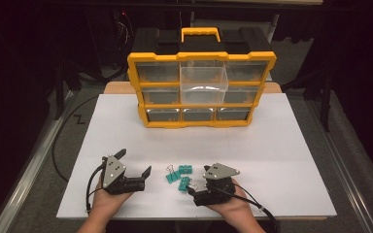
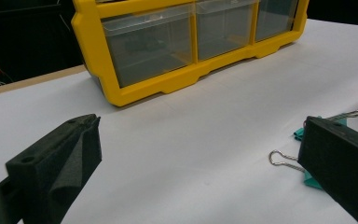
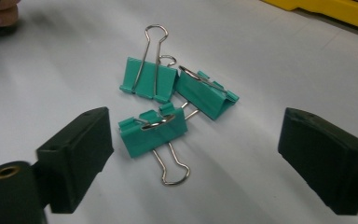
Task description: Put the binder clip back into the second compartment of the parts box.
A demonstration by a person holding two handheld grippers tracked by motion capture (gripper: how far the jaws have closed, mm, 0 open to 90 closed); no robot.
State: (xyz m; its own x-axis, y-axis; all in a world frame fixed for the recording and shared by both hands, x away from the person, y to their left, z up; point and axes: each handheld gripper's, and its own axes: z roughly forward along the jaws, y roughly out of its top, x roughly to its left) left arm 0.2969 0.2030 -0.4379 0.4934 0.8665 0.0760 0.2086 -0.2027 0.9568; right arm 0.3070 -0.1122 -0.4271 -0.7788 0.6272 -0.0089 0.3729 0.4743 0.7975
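Your right gripper (image 1: pixel 190 187) sits at the near edge of the desk (image 1: pixel 281 160), well in front of the yellow organizer (image 1: pixel 201 90). Its fingers (image 3: pixel 77 156) stand apart, nothing pressed between them. In the right gripper view three teal binder clips (image 3: pixel 168 105) lie on the desk, with the nearest clip (image 3: pixel 153 132) between the two fingers, closer to the left one and touching neither. The other two clips lie just behind it, toward the organizer, touching each other at a corner.

Your left gripper (image 1: pixel 136 167) rests to the left of the clips, also well in front of the organizer. Its fingers (image 2: pixel 58 163) are wide apart and empty. In the left gripper view, wire handles and teal edges of the clips (image 2: pixel 307 140) peek out beside its right finger.

The organizer stands upright at the far side of the desk, one clear drawer (image 1: pixel 203 80) in the top middle pulled out.
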